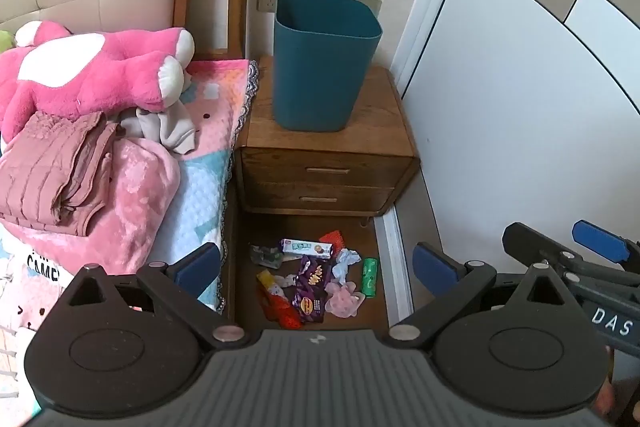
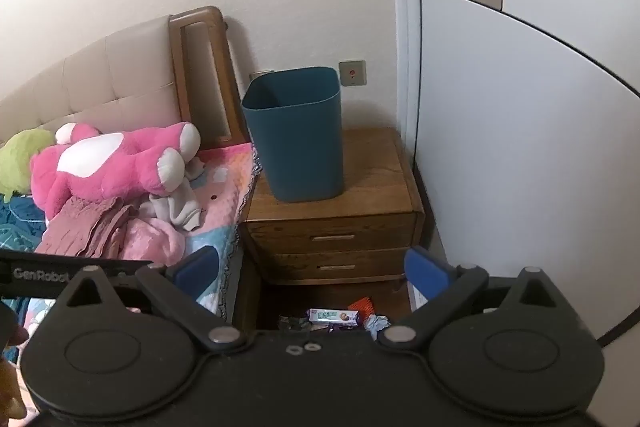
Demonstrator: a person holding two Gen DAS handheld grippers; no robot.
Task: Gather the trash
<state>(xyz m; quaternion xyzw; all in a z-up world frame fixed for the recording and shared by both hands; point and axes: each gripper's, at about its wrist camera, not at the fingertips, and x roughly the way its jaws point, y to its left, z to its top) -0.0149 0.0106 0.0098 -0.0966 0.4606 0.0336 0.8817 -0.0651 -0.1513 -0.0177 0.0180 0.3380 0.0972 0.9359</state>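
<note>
Nothing collected yet. Trash (image 1: 316, 279) all in a heap on floor (image 1: 360, 227), at nightstand (image 1: 328, 163) front edge. Bin (image 1: 324, 63) on nightstand top, looks empty. Left hand-held gripper (image 1: 316, 263) and right hand-held gripper (image 2: 312, 275) both spread wide, gripping nothing.

A teal bin (image 1: 326, 63) stands upright and open on the nightstand (image 1: 384, 115). At its 6 o'clock, trash (image 1: 312, 279) litters the floor: a purple wrapper (image 1: 312, 287), a green roll (image 1: 370, 277) at 3 o'clock, crumpled tissues (image 1: 345, 261).
</note>
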